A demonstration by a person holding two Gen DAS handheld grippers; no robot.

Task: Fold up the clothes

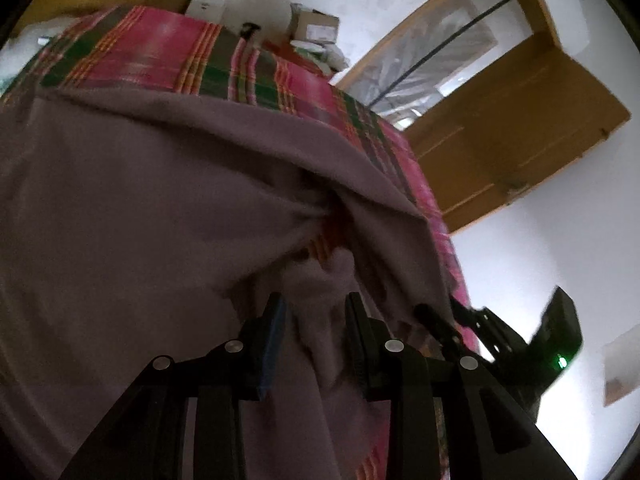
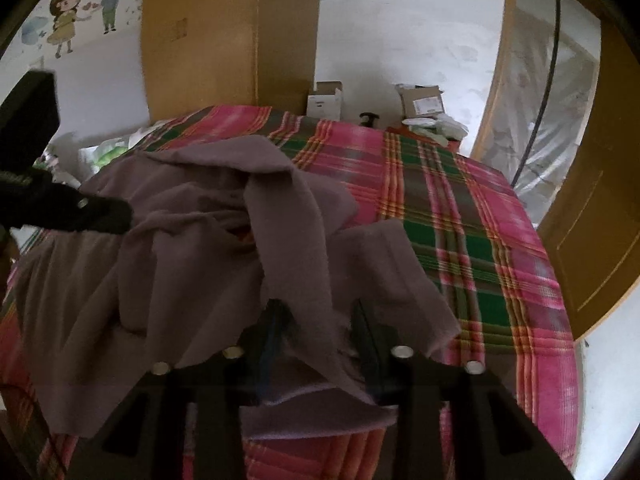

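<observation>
A purple-grey fleece garment [image 1: 140, 200] lies crumpled on a bed with a pink and green plaid cover [image 1: 160, 56]. My left gripper [image 1: 316, 312] is shut on a bunched fold of it, and creases run from the fingers up into the cloth. Just to its right, my right gripper [image 1: 448, 316] pinches the garment's edge. In the right wrist view a strip of the garment [image 2: 288, 240] passes between the right gripper's [image 2: 316, 320] fingers and drapes over its base. The left gripper [image 2: 100, 212] touches the cloth at the left there.
Cardboard boxes [image 2: 420, 100] and a white box [image 2: 324, 104] stand beyond the bed's far end, beside a tall brown cabinet [image 2: 232, 32]. An open wooden door [image 2: 592, 220] is at the right. The plaid cover [image 2: 460, 220] is bare on the right half.
</observation>
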